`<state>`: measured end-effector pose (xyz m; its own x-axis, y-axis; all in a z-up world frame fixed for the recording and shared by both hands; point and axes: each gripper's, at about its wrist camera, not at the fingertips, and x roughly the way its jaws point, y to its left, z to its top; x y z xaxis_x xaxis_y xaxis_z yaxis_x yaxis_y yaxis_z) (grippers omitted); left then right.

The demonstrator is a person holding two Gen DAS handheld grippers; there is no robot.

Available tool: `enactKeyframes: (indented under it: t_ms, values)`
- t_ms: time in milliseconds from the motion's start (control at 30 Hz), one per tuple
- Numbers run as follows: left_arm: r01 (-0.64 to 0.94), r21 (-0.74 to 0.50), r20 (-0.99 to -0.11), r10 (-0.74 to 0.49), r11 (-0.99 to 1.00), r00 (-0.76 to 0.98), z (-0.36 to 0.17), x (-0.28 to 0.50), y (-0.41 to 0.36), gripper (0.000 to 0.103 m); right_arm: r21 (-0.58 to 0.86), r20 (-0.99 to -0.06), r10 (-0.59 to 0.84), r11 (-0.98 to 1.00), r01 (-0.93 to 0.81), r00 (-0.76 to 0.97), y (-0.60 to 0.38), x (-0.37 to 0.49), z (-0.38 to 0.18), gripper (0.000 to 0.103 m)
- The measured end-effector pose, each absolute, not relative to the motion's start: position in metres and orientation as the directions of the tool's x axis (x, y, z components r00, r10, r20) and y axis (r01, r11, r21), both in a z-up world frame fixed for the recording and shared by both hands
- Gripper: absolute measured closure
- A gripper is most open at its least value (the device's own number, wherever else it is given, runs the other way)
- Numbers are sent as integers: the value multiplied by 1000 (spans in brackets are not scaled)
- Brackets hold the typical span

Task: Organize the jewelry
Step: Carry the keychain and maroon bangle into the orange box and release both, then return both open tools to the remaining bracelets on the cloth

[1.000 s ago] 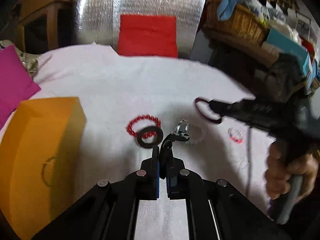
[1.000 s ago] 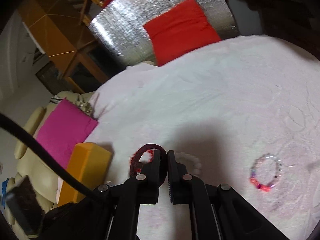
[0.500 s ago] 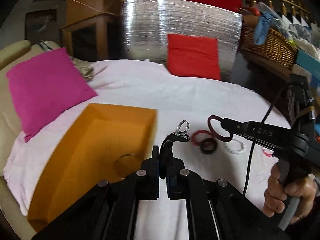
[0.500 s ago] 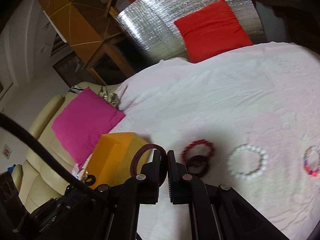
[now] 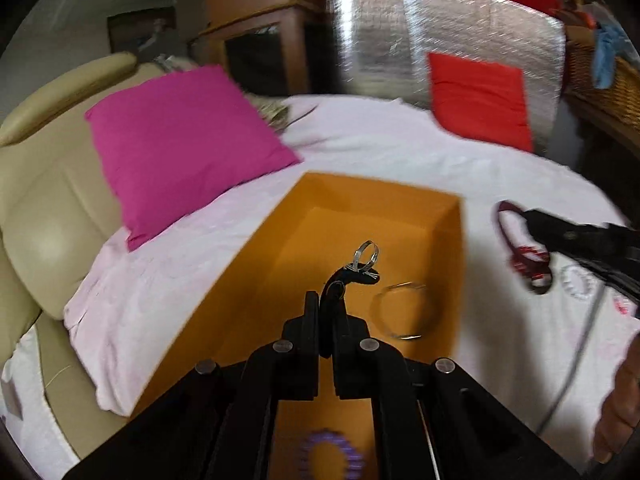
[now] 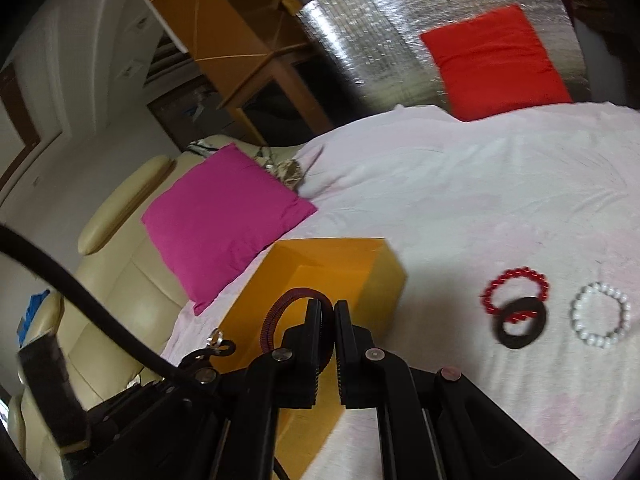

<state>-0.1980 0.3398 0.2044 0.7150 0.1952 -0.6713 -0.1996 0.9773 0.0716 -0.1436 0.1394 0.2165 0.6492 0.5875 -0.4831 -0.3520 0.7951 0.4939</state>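
Note:
My left gripper (image 5: 325, 300) is shut on a black curled piece carrying a silver ring (image 5: 366, 255), and hangs over the open orange box (image 5: 372, 200). In the box lie a thin silver bangle (image 5: 404, 312) and a purple bead bracelet (image 5: 332, 456). My right gripper (image 6: 328, 306) is shut on a dark red bangle (image 6: 280, 312), at the box's near right side (image 6: 384, 280). On the sheet to the right lie a red bead bracelet (image 6: 516, 290), a black ring (image 6: 522, 328) overlapping it, and a white bead bracelet (image 6: 600, 320).
The box stands on a pale pink sheet (image 6: 460, 200). A magenta cushion (image 5: 184, 144) leans on a beige sofa (image 5: 44, 200) to the left. A red cushion (image 5: 480, 96) rests against a silver panel at the back. A person's hand (image 5: 620, 400) shows at right.
Both grippers have swung left from the loose bracelets to the orange box, each still holding its piece. The left one now hangs over the box's opening.

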Motion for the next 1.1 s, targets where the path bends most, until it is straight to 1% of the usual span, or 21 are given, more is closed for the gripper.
enactKeyframes:
  t_ms: [100,167,267,500,667,733,800,833,967,1033,1100]
  values:
    - [-245,59,-712,213,968,669,194,-193,363,98,469,-492,593,797,-380,637,153,-144,209,96]
    - [-264,41,-733,209,964,648,190,-190,376,98,435,-530,589,806,-401,610,166,-143,200,96]
    - [-294,17,-754,205,956,624,187,-186,391,98,388,-550,588,809,-442,593,179,-148,195,96]
    - [-295,-7,-798,173,955,577,180,-179,393,98,318,-567,604,788,-527,561,203,-165,190,96]
    - [-355,4,-808,212,935,550,178,-180,402,97,307,-591,611,775,-553,527,214,-170,181,93]
    - [-368,4,-811,219,930,543,177,-180,404,92,314,-606,616,766,-560,503,217,-170,177,93]
    - [-371,7,-808,224,928,545,178,-180,403,73,320,-610,624,757,-569,488,219,-171,176,93]
    - [-371,11,-803,229,929,550,179,-180,402,71,330,-612,631,752,-571,477,220,-169,176,93]
    - [-372,47,-777,268,927,569,184,-178,396,64,370,-590,653,741,-560,475,211,-167,178,92]
    - [-383,44,-769,276,923,576,185,-178,396,64,400,-576,674,726,-559,463,206,-167,180,91]
    - [-396,51,-757,294,917,583,188,-178,396,64,382,-572,656,745,-547,493,201,-167,183,91]
